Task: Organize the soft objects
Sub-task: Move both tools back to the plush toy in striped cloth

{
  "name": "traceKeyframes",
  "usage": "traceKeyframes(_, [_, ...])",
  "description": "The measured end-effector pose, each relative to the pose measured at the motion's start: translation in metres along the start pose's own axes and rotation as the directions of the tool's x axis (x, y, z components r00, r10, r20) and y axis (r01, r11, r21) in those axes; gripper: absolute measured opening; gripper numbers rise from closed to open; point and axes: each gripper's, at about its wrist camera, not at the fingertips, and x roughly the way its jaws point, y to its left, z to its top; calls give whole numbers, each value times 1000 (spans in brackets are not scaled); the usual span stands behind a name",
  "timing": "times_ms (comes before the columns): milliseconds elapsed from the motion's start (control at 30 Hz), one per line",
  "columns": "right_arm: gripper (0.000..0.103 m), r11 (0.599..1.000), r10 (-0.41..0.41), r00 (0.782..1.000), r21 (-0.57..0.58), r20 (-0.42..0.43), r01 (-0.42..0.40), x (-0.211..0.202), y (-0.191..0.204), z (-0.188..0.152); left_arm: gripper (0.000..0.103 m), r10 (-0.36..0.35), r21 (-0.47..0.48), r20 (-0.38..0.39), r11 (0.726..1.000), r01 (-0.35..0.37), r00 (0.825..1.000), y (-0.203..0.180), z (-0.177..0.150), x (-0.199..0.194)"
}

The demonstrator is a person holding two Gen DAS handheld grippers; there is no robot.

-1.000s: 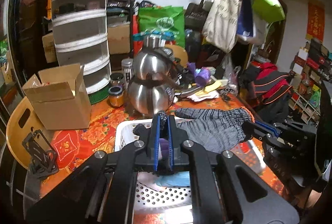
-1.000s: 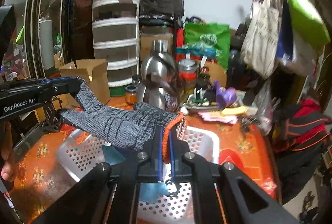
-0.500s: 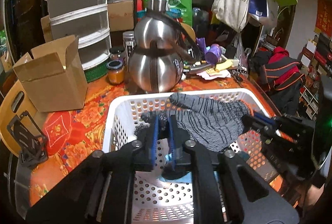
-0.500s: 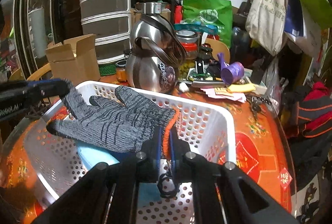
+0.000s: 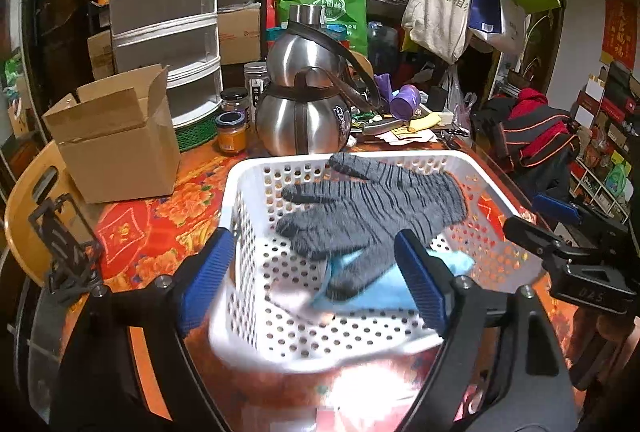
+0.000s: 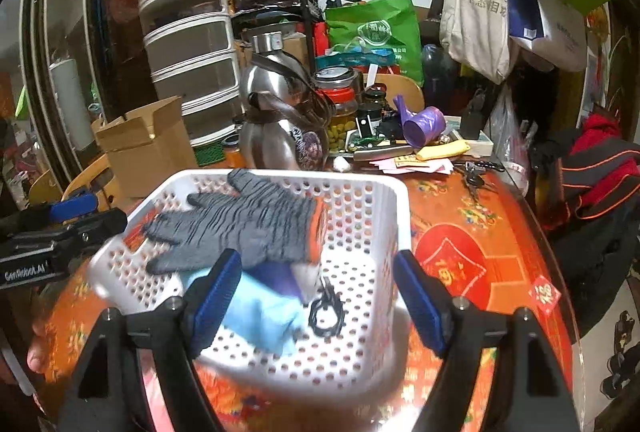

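a grey striped knitted glove with an orange cuff [image 6: 248, 228] lies flat in a white perforated plastic basket [image 6: 400, 232], over a light blue cloth [image 6: 260, 312].

A rough grey knit glove [image 5: 372, 207] lies in a perforated white plastic basket [image 5: 240, 191] near a glossy steel gourd-shaped flask [image 5: 304, 111] and matt cardboard box [image 5: 116, 139].

Left wrist view: looks forward and down along its own blue-padded fingers [image 5: 208, 272], close over the near-left corner of the white basket [image 5: 360, 344], facing the cluttered back wall. Right wrist view: same tilt, from the basket's [image 6: 400, 232] near-right side, equally close. Both share the basket, steel gourd flask [image 5: 304, 111] [image 6: 276, 119], cardboard box [image 5: 116, 135] [image 6: 148, 147], and each catches the other gripper at its edge.
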Motion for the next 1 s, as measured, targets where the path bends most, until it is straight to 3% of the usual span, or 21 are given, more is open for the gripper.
traceKeyframes(233, [79,999,37,999,-26,11,-37,-28,12,-28,84,15,3,11,1000,-15,1000,-2,-32,-38])
traceKeyframes(433, [79,997,79,996,4,52,-79,-67,12,-63,86,6,-22,6,1000,-6,1000,2,-79,-66])
traceKeyframes(567, [79,997,73,996,8,49,-73,-86,14,-94,86,-16,-70,-13,997,15,1000,9,-117,-70])
traceKeyframes(767, [79,998,55,998,4,34,-56,-104,15,-146,86,7,-110,-34,994,-11,999,10,-166,-76])
traceKeyframes(1000, [79,994,21,999,102,31,-24,-124,-5,-188,86,-30,-78,-32,997,28,999,-22,-192,-87])
